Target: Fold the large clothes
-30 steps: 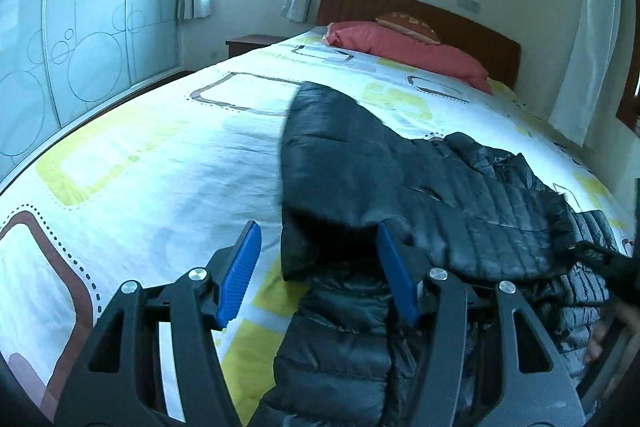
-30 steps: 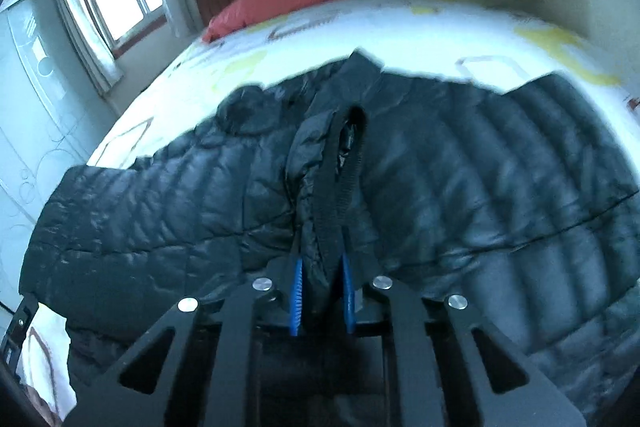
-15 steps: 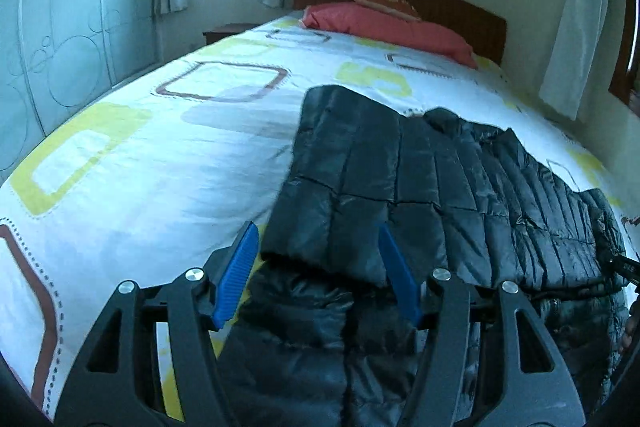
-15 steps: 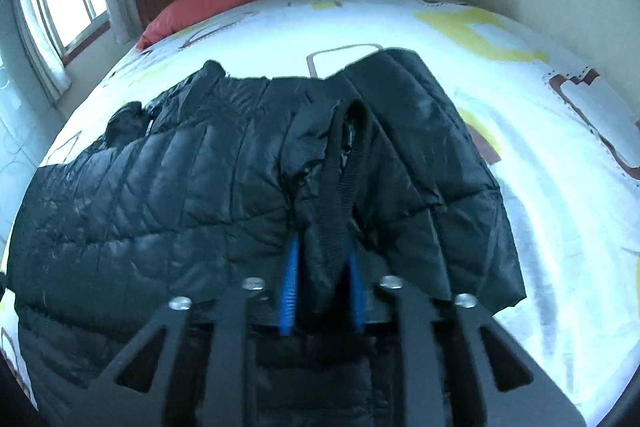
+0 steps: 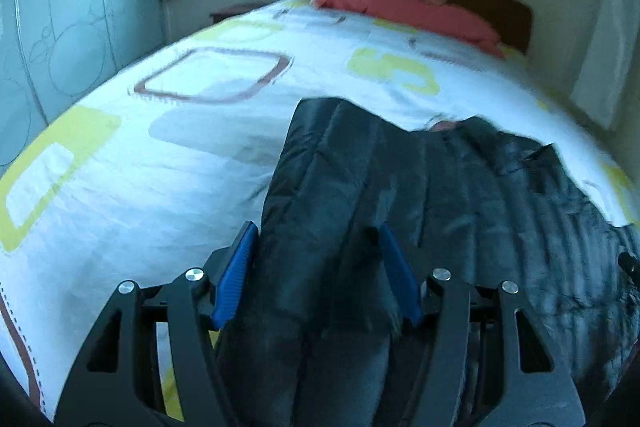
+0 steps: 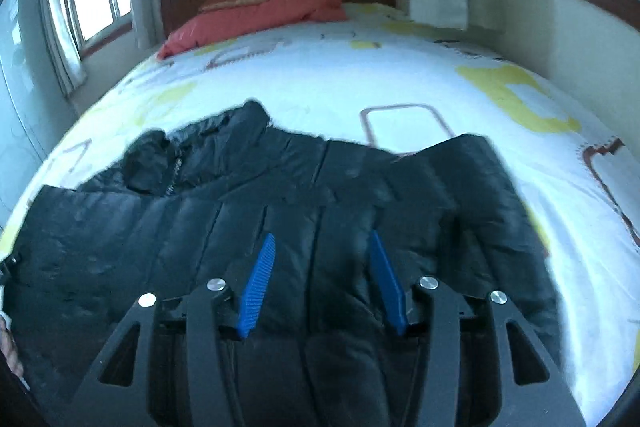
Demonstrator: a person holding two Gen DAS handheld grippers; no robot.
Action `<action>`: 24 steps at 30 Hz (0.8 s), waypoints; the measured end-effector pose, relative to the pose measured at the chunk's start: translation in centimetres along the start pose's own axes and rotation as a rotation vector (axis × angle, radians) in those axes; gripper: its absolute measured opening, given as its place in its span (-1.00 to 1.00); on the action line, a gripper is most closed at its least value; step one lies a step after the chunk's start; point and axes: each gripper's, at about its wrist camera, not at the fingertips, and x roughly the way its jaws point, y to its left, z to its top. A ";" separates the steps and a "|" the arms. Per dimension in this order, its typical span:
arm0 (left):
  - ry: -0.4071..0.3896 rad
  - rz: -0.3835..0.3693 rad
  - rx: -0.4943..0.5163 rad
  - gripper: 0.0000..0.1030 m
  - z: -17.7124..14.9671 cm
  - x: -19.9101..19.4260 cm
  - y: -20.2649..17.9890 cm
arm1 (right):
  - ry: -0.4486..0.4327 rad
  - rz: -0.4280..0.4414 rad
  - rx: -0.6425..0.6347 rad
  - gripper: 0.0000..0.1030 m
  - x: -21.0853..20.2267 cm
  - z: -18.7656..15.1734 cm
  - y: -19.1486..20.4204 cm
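The jacket (image 6: 280,227) lies spread across the lower half of both views on the bed (image 6: 360,79), with a folded layer on top and its collar toward the upper left in the right wrist view. The left gripper (image 5: 316,267) has its fingers (image 5: 236,271) apart with the jacket's folded edge lying between them; no pad is seen pressing on the fabric. The right gripper (image 6: 322,279) is opening, its fingers spread over the quilted surface with nothing clamped. Risk: the padded fabric looks slippery and springy, so the freshly laid fold could slide or puff open once released; a finger dragging on withdrawal could also pull the layer askew. The left edge sits near the side of the bed in the left wrist view, so a tug could shift it off line. Compared with the earlier frames, the right gripper no longer pinches the dark strap and fold it held, both views have moved over the garment, and the jacket now lies flatter.
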 end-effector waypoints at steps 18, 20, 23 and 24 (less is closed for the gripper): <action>0.000 0.029 0.112 0.25 -3.5 -2.0 -3.5 | 0.042 0.024 -0.032 0.09 -1.2 -4.1 1.3; -0.038 0.045 0.100 0.25 -2.8 -3.2 -3.1 | 0.036 0.033 -0.018 0.09 -2.1 -3.2 1.5; -0.127 0.010 -0.006 0.25 -0.9 -5.7 -1.4 | -0.027 0.063 -0.021 0.09 -3.4 -1.5 2.7; -0.144 -0.019 -0.039 0.25 -0.3 -6.4 -1.2 | -0.034 0.084 -0.017 0.09 -3.4 -1.0 3.1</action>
